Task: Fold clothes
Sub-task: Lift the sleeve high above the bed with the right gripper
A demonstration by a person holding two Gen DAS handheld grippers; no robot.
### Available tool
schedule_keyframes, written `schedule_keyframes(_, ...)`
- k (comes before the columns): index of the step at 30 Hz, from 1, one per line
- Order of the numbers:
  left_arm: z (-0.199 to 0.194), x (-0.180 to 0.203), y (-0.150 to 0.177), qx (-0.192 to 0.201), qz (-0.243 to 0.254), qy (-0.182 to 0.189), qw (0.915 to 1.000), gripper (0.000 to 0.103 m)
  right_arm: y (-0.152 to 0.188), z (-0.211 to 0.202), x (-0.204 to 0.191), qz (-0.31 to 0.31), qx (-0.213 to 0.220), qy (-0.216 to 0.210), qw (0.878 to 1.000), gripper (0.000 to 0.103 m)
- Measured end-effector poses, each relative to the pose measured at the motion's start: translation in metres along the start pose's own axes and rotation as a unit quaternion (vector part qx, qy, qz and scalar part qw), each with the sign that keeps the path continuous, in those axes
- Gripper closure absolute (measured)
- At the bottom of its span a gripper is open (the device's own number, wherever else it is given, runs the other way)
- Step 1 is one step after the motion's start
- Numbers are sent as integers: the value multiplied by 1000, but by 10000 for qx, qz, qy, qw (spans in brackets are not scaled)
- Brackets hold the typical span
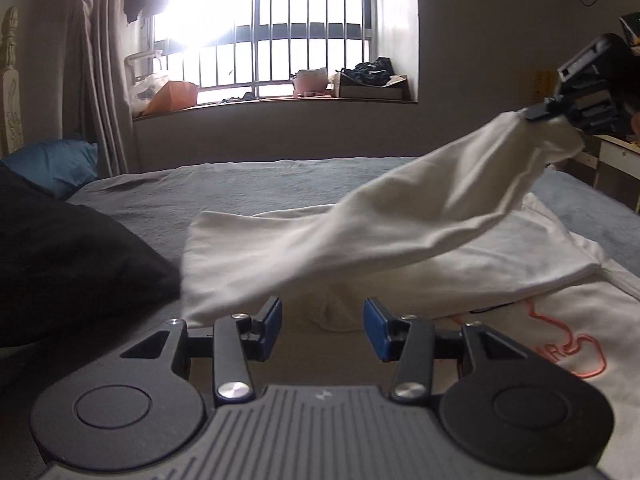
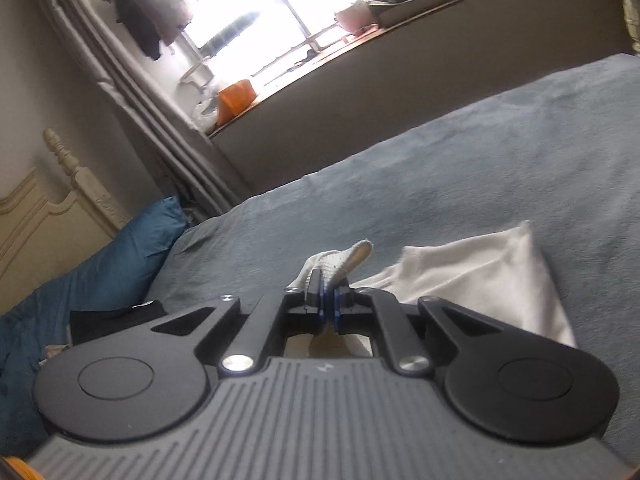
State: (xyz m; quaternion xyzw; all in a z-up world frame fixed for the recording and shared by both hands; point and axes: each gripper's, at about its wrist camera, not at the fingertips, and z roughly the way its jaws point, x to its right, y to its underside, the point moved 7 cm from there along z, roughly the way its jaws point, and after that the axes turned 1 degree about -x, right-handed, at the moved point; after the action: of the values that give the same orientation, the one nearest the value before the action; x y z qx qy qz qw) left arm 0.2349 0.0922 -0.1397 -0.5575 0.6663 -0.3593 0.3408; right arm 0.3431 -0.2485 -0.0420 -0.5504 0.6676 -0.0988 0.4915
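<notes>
So the white t-shirt [image 1: 400, 240] is spread on the grey-blue bed cover [image 1: 240, 192], print side up near the camera; one edge of it is lifted off the bed and stretched up to the right; the right gripper [image 2: 329, 304] has its jaws clenched on that bit of white fabric; the left gripper [image 1: 323, 328] sits low, jaws spread wide with nothing between them, just in front of the shirt's near fold; a black cushion [image 1: 72, 264] lies off to the left, a blue pillow [image 1: 56, 164] behind it.
</notes>
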Motion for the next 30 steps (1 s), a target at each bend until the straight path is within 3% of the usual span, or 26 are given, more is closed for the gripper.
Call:
schedule_keyframes(4,12,-17,0,-151,59,-366,9992,56,-3,0,31,300,27,152,9994,100)
schedule_keyframes(7,23,-19,2,-350,345,-588,9971,56,-8,1,37,521,44,29,9986,100)
schedule_keyframes(10,26,-19,1,-424,399,-582,9966,56,-24,2,16,575,83,-327,9978,100)
schedule_keyframes(14,11,-20,-11,-187,168,-483,9985,54,-60,5,-45,401,150,-1008,9940,100)
schedule_keyframes(18,-17,-10,-14,198,-99,-210,9995,53,-92,2,-125,77,291,-1850,9823,100)
schedule_keyframes(21,-26,10,-10,309,-70,258,9992,53,-106,0,-181,-149,351,-2424,9694,100)
schedule_keyframes(26,0,51,-21,396,139,886,9952,54,-104,3,-237,-356,244,-2860,9573,100)
schedule_keyframes(30,43,79,-33,21,8,1271,9919,54,-94,5,-254,-346,156,-2923,9556,100)
